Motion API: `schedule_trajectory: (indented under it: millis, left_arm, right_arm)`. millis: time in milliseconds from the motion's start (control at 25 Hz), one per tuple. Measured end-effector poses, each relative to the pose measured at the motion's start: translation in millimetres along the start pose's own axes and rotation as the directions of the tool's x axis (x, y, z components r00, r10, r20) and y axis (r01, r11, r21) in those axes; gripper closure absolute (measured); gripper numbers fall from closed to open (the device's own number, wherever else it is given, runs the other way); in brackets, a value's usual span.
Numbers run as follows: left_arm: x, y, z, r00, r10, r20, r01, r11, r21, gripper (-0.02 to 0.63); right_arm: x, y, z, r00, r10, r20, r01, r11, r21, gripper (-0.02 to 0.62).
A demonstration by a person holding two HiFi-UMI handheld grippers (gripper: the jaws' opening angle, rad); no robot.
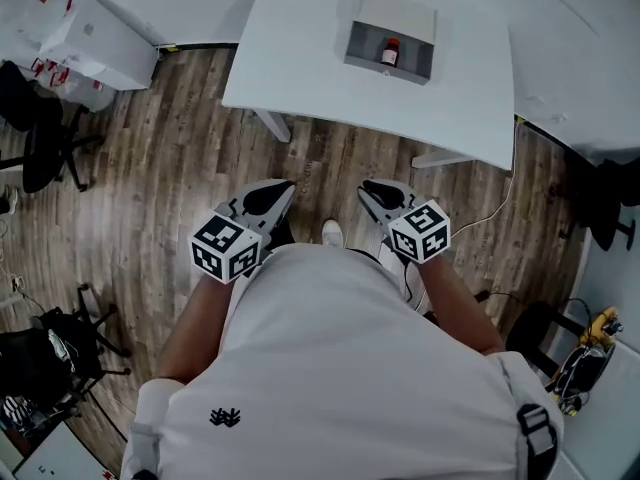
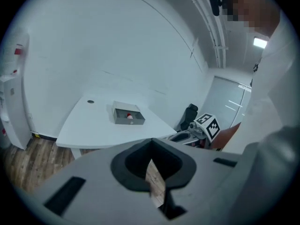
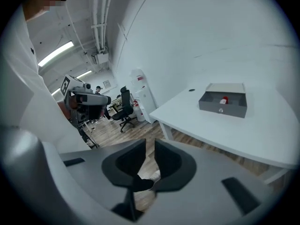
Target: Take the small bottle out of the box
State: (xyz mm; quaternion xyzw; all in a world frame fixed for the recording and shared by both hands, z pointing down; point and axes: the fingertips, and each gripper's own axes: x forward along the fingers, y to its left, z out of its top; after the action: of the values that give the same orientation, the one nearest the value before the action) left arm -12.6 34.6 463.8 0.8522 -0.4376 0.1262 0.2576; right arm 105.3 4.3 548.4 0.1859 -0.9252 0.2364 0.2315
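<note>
A small brown bottle (image 1: 390, 52) with a red cap stands inside an open grey box (image 1: 368, 64) on the white table (image 1: 310, 58). Both grippers are held close to my body over the wooden floor, well short of the table. The left gripper (image 1: 266, 198) has its tips together and nothing in them. The right gripper (image 1: 384, 196) shows a narrow gap between its jaws, also empty. From the left gripper (image 2: 150, 143) the box (image 2: 123, 118) and bottle (image 2: 131, 117) are small and far ahead. From the right gripper (image 3: 150, 146) the box (image 3: 222, 109) and bottle (image 3: 224, 99) lie up to the right.
A black office chair (image 1: 40, 138) and a white cabinet (image 1: 85, 33) are at the left. Another dark chair (image 1: 605, 203) and a yellow tool (image 1: 602, 325) are at the right. Table legs (image 1: 272, 125) stand ahead. My shoe (image 1: 331, 233) is on the floor.
</note>
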Motion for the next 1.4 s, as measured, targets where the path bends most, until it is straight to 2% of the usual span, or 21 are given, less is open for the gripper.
schedule_trajectory:
  millis: [120,280,480,600,800,960,1120,1400]
  left_arm:
    - [4.3,25.6,9.0,0.998,-0.069,-0.006,0.069,0.998,-0.009,0.6]
    - [8.5,59.6,33.3,0.989,-0.147,-0.032,0.149,0.987,0.058,0.6]
    - [1.0,89.1,52.4,0.964,-0.26,-0.055,0.264,0.96,0.096,0.6]
    - [-3.5,109.0,49.2,0.953,-0.289,-0.089,0.297,0.95,0.102,0.6]
    - [-2.7,130.7,57.7,0.949,-0.306,-0.073,0.311,0.948,0.062,0.6]
    - [7.2,140.2,76.9,0.957,-0.289,-0.032,0.291,0.956,0.049,0.6]
    - [22.8,150.6,95.8,0.966,-0.259,-0.014,0.259,0.964,0.067,0.6]
    - [44.0,162.9,118.4,0.981,-0.19,0.022,0.189,0.98,0.059,0.6]
  right_arm:
    - [11.3,-12.8,15.3,0.997,-0.074,0.007,0.074,0.997,0.027,0.535]
    - [30.2,-36.7,36.7,0.985,-0.174,0.013,0.172,0.981,0.09,0.523]
    - [43.7,-68.5,57.0,0.956,-0.295,0.002,0.29,0.941,0.172,0.512]
    - [47.9,-85.9,67.2,0.936,-0.352,0.0,0.344,0.914,0.215,0.503]
    - [48.1,-121.7,80.7,0.912,-0.408,-0.041,0.406,0.883,0.237,0.483]
    - [46.1,-162.6,97.7,0.898,-0.435,-0.066,0.438,0.866,0.241,0.46]
    - [54.7,-206.1,111.6,0.891,-0.444,-0.1,0.455,0.861,0.227,0.428]
    - [70.2,-262.2,120.6,0.883,-0.445,-0.151,0.468,0.862,0.196,0.409]
